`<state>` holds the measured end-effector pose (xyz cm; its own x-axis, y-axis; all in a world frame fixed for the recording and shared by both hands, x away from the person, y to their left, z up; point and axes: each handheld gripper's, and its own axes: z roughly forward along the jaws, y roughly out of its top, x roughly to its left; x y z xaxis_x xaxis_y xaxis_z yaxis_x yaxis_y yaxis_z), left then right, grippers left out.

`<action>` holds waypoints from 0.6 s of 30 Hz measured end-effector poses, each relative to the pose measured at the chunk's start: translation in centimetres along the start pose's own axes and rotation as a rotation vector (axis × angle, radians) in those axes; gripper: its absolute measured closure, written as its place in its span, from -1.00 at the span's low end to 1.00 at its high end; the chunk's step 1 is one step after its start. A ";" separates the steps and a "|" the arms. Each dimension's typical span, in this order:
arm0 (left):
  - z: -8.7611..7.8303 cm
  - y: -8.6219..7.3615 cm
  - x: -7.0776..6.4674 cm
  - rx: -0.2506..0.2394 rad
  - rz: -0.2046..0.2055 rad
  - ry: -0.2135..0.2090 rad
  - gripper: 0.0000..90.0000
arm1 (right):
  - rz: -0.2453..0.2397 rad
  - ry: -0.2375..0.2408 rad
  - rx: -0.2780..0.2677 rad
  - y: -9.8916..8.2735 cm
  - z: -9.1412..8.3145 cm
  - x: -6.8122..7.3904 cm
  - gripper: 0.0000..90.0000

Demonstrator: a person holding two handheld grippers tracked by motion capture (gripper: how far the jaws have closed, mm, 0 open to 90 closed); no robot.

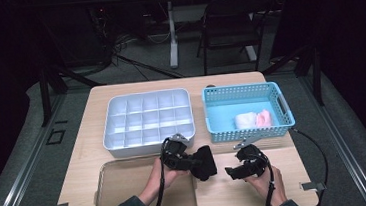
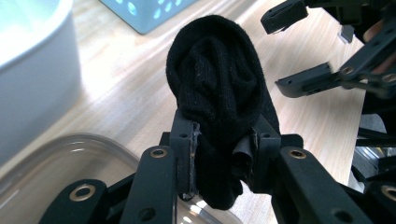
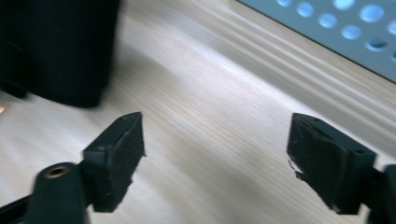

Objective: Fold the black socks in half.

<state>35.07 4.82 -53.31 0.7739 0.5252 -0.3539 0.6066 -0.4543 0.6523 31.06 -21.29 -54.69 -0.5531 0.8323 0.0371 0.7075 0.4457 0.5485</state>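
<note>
Black rolled sock (image 2: 215, 88) clamped in left tool (image 2: 223, 154), pads pinching its lower half, the rounded bulk sticking out past the tips. In the high view the sock (image 1: 205, 162) sits above the wooden bench (image 1: 238, 186), just right of the clear tray (image 1: 128, 188) and in front of the white divided organizer (image 1: 147, 117). Right tool (image 1: 231, 172) just beside the sock, on its right, not touching; jaws wide apart, nothing between them, bare bench under. Blue perforated basket (image 1: 247, 108) behind the right tool, with pale rolled socks (image 1: 255, 118) inside.
</note>
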 end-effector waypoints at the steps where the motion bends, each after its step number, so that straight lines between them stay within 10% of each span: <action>1: -0.2 0.0 0.0 0.000 0.001 0.002 0.54 | 0.000 0.000 0.000 0.0 0.0 0.0 -0.67; 18: -3.6 0.2 0.5 -0.055 0.028 0.065 0.54 | 0.014 -0.049 0.018 -0.9 0.6 -2.0 -0.84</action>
<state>34.89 7.55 -50.94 0.7761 0.5593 -0.2913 0.5724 -0.4308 0.6977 31.80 -23.16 -55.80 -0.5216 0.8532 0.0036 0.7230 0.4397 0.5328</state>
